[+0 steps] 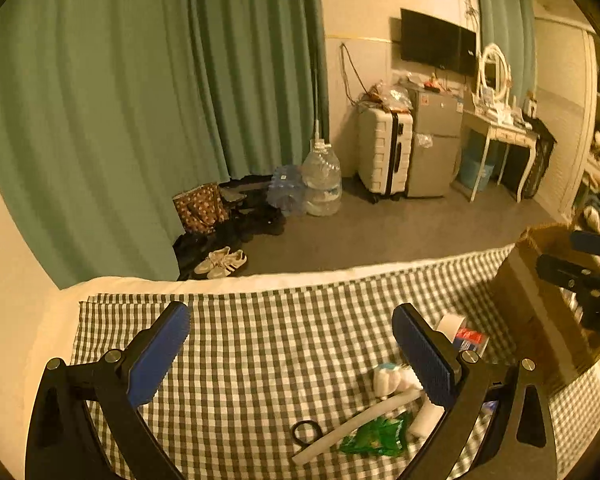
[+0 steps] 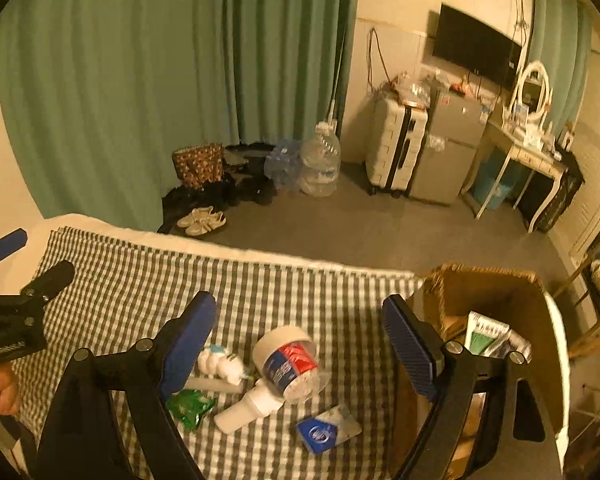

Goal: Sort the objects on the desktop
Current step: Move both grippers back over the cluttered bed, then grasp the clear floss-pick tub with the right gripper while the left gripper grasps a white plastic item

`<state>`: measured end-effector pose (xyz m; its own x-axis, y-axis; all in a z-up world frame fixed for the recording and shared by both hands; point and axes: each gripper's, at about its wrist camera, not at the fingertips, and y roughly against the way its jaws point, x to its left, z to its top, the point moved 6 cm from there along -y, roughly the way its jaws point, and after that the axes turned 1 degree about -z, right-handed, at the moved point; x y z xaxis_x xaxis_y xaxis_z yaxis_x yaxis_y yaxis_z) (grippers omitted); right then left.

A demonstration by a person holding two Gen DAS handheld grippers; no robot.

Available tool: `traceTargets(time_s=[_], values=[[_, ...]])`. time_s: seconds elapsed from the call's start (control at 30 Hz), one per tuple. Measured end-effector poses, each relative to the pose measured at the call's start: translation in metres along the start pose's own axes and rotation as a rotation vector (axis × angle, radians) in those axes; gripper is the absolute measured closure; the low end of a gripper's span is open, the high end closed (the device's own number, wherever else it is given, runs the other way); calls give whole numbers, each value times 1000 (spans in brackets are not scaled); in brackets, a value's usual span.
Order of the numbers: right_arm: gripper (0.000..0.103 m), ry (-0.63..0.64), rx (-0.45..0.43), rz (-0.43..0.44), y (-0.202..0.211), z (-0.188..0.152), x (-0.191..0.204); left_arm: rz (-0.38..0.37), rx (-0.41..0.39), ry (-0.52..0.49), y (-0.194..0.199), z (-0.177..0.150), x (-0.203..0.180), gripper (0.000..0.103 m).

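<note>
Bare checked cloth [image 1: 260,344] leftward — clutter heap [image 2: 260,380] and cardboard box [image 2: 496,296] crowding right.

Home bedroom: curtains [image 1: 140,80], suitcase [image 1: 384,152], vanity mirror [image 1: 494,72].

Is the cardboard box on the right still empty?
No, the cardboard box already holds a green and white packet standing inside it.

Cardboard box [image 1: 540,304]: cut off by the frame edge in the left wrist view, contents unseen there. Its lower part ran out of the right wrist picture. Right finger [image 1: 424,356] of the left gripper [image 1: 290,354] hid part of the plastic cup [image 1: 466,338] and the white bottle [image 1: 426,420]. Blue packet [image 2: 326,430]: print was too small to read. Items on the dressing table [image 2: 536,156] were too small to tell apart.
</note>
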<state>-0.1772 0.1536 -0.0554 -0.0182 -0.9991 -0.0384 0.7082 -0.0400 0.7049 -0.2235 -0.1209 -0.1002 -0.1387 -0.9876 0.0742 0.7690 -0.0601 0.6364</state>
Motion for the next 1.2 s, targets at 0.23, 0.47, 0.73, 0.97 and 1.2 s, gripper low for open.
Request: traceTargets(time_s=[0.23, 0.47, 0.73, 0.97, 1.2], values=[[18, 87, 85, -9, -26, -30, 6, -4, 77, -39, -25, -34, -1, 0], [18, 136, 158, -23, -55, -53, 2, 42, 198, -108, -58, -74, 4, 0], [18, 172, 271, -14, -94, -84, 4, 8, 350, -120, -93, -135, 4, 0], [18, 177, 311, -16, -117, -93, 2, -65, 478, -91, -117, -175, -2, 0], [18, 220, 346, -2, -135, -105, 7, -105, 532, -57, -130, -201, -12, 0]])
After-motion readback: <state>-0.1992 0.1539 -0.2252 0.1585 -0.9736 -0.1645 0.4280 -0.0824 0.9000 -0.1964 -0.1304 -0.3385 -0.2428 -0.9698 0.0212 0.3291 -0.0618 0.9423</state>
